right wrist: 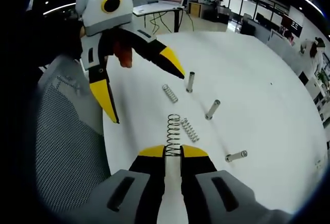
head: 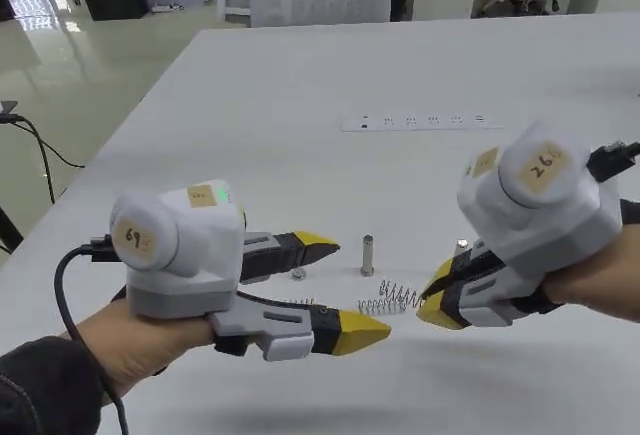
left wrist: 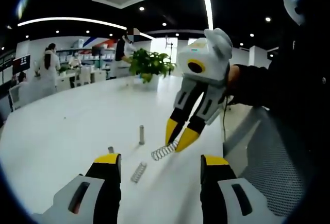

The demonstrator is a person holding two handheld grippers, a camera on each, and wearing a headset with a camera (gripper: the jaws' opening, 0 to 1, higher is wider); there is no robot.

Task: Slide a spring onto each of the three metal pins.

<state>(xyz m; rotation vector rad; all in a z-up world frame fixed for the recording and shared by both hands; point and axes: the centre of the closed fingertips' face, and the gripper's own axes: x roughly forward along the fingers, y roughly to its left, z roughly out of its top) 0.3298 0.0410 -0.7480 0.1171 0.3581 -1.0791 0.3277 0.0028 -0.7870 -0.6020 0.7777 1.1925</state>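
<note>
My right gripper (right wrist: 172, 153) is shut on one end of a spring (right wrist: 174, 130), which sticks out ahead of its jaws just above the white table (head: 300, 105). A second spring (right wrist: 189, 130) lies beside it and a third spring (right wrist: 169, 93) lies farther on. Three short metal pins stand on the table: one pin (right wrist: 190, 82), a middle pin (right wrist: 212, 109) and a far pin (right wrist: 236, 156). My left gripper (left wrist: 162, 160) is open, facing the right gripper (left wrist: 180, 137) and the held spring (left wrist: 163, 151). In the head view the left gripper (head: 347, 288) sits left of the upright pin (head: 367, 255).
A white power strip (head: 420, 121) lies farther back on the table. A black cable (head: 75, 285) runs from the left gripper. A grey mesh chair (right wrist: 62, 131) stands at the table's near edge. People and desks are far off.
</note>
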